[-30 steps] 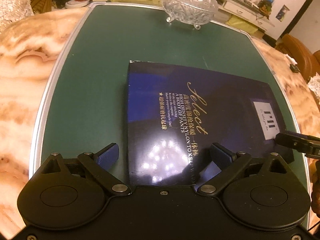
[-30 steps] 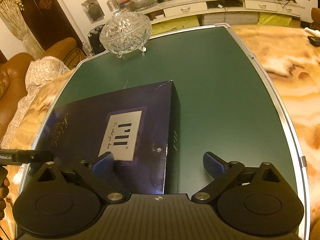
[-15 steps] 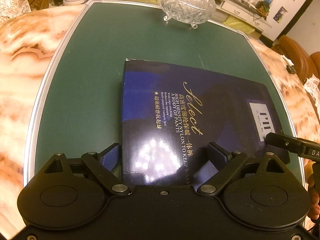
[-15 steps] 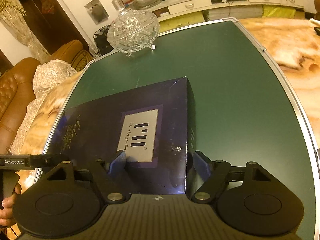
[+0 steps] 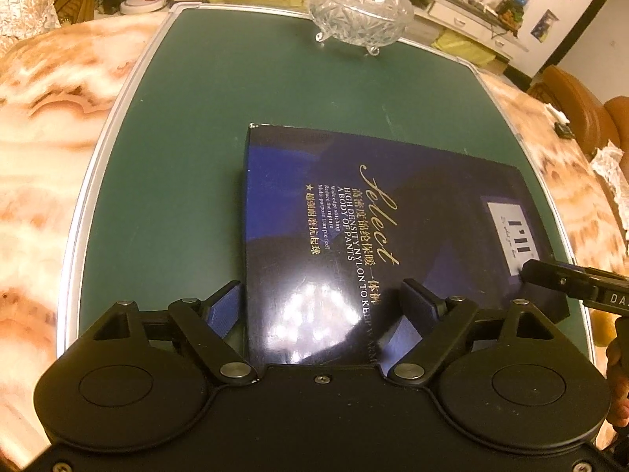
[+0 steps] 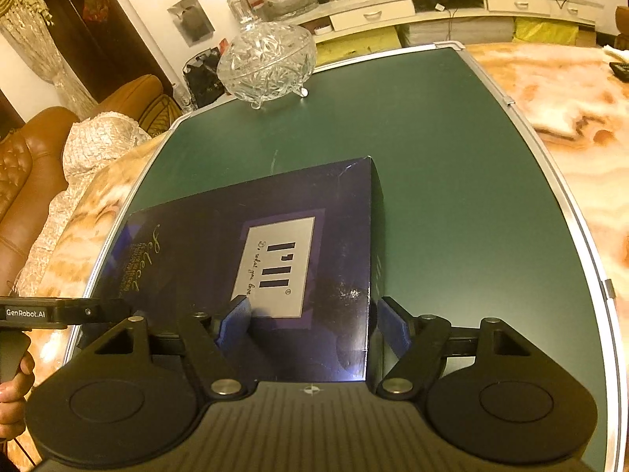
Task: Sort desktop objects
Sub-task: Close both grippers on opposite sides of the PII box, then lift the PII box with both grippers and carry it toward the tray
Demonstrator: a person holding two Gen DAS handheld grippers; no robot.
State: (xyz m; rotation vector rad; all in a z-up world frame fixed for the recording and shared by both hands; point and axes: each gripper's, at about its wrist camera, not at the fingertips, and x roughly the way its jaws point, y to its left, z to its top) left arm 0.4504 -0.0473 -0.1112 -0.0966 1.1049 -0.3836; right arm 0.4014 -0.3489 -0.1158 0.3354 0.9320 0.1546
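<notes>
Dark-blue glossy flat box [image 5: 373, 236], gold lettering and a white label, lies on the green tabletop [image 5: 177, 177] near the crystal bowl [image 5: 359, 10]. Left tool [image 5: 326, 306] and right tool [image 6: 310, 324] each straddle a box edge, jaws spread.

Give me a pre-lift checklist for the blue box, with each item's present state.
1. Left gripper straddles the near left corner of the blue box: ok.
2. Right gripper straddles the near right corner of the box: ok.
3. Pads actually clamped on the box: cannot tell; the jaws stand wide on both.
4. Box lying flat on the green mat: ok.
5. Glass candy dish standing apart from the box, at the mat's far edge: ok.
</notes>
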